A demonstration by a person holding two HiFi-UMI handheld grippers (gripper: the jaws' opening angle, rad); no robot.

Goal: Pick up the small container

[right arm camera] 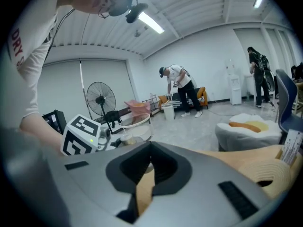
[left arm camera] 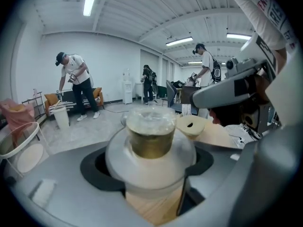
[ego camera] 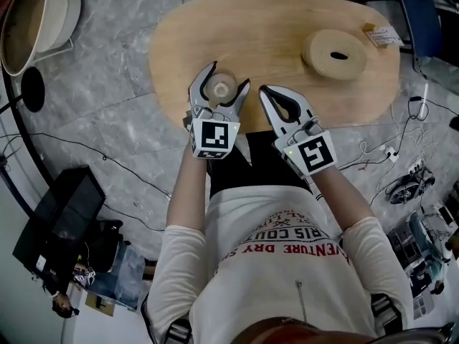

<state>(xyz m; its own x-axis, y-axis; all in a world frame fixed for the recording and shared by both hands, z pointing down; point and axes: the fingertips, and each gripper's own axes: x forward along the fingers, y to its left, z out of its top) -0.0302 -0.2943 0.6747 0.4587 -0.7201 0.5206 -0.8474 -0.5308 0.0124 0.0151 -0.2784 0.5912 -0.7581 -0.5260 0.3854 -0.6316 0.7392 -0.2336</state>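
Observation:
The small container [ego camera: 220,88] is a clear round tub with a lid and brownish contents. It stands near the front edge of the wooden table [ego camera: 272,20]. My left gripper [ego camera: 227,78] has its two jaws round the tub, one on each side. In the left gripper view the small container [left arm camera: 150,131] fills the gap and the left gripper [left arm camera: 150,151] pads press on its wide base. My right gripper [ego camera: 266,92] rests just right of it at the table's edge, shut and holding nothing. In its own view the right gripper [right arm camera: 150,167] shows only table between the jaws.
A round wooden disc with a hole [ego camera: 334,53] lies at the table's far right, with a small packet [ego camera: 380,36] beyond it. A blue chair [ego camera: 423,13] and floor cables [ego camera: 401,156] are on the right. Baskets [ego camera: 29,20] and a black box [ego camera: 61,213] stand on the left.

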